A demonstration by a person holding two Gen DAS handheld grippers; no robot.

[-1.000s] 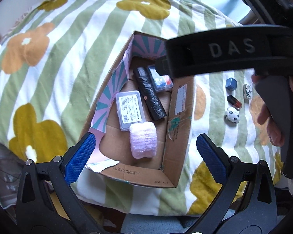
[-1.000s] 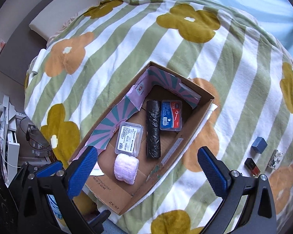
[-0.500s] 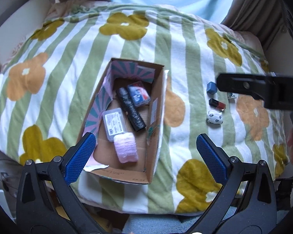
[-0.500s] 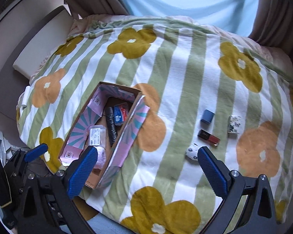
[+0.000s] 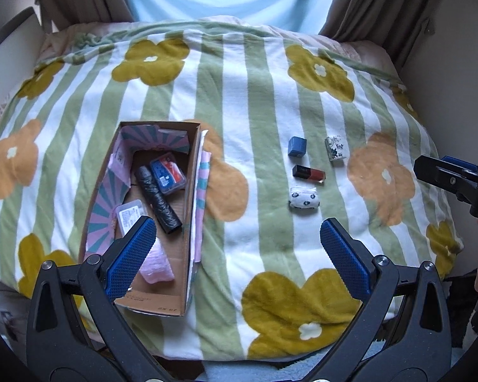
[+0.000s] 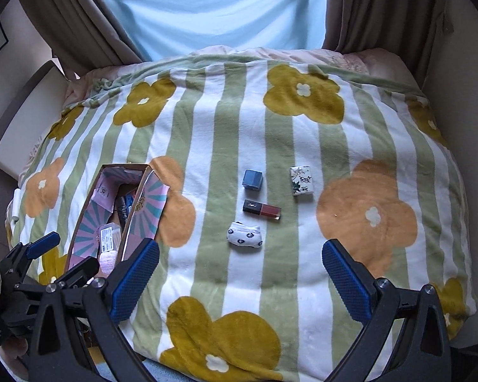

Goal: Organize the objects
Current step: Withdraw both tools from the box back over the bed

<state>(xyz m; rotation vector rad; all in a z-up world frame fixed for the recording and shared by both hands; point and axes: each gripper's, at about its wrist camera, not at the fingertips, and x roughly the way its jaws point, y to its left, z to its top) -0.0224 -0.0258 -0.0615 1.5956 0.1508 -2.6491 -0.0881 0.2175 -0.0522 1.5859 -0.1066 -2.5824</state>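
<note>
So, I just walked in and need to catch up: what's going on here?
A person holds two grippers above a bed, tidying small things. The cardboard box holds a black roll, cases and a pink bundle. The blue cube, lipstick, sock and patterned box lie loose on the blanket. The left gripper and right gripper are open, holding nothing.

Striped floral blanket (image 6: 239, 133) on bed, brown curtains (image 6: 79, 25), pale blue daylit window (image 6: 213, 9)
</note>
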